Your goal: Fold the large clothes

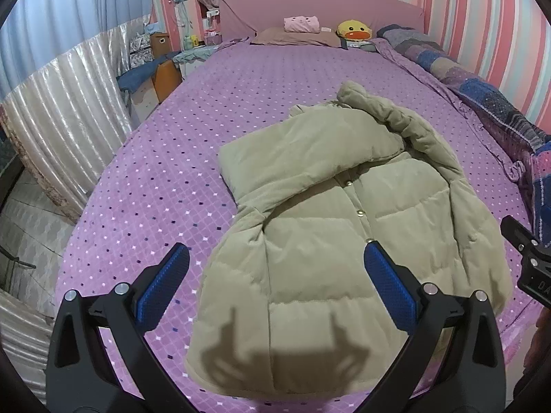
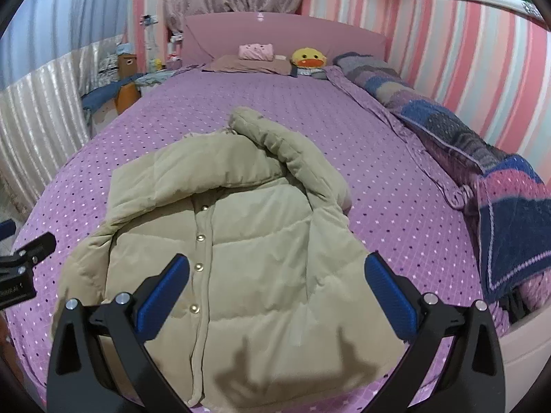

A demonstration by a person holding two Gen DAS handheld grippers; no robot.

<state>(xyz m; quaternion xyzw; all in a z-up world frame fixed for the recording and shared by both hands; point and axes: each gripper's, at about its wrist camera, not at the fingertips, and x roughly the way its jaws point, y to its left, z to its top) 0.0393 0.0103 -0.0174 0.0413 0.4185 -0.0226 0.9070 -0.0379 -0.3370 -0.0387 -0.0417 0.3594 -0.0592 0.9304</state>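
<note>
A beige puffer jacket [image 1: 330, 234] lies front-up on the purple bed cover [image 1: 172, 179], snap buttons closed, both sleeves folded across its upper chest. My left gripper [image 1: 275, 275] is open and empty above the jacket's lower left part. The right gripper's body [image 1: 530, 258] shows at that view's right edge. In the right wrist view the jacket [image 2: 248, 241] fills the middle, and my right gripper [image 2: 277, 285] is open and empty above its lower front. The left gripper's body [image 2: 20, 268] shows at the left edge.
Pillows [image 1: 296, 36] and a yellow duck plush [image 1: 354, 31] lie at the pink headboard. A patchwork quilt [image 2: 482, 172] runs along the right wall side. Boxes and clutter [image 1: 155, 65] stand left of the bed beside a pale curtain [image 1: 62, 113].
</note>
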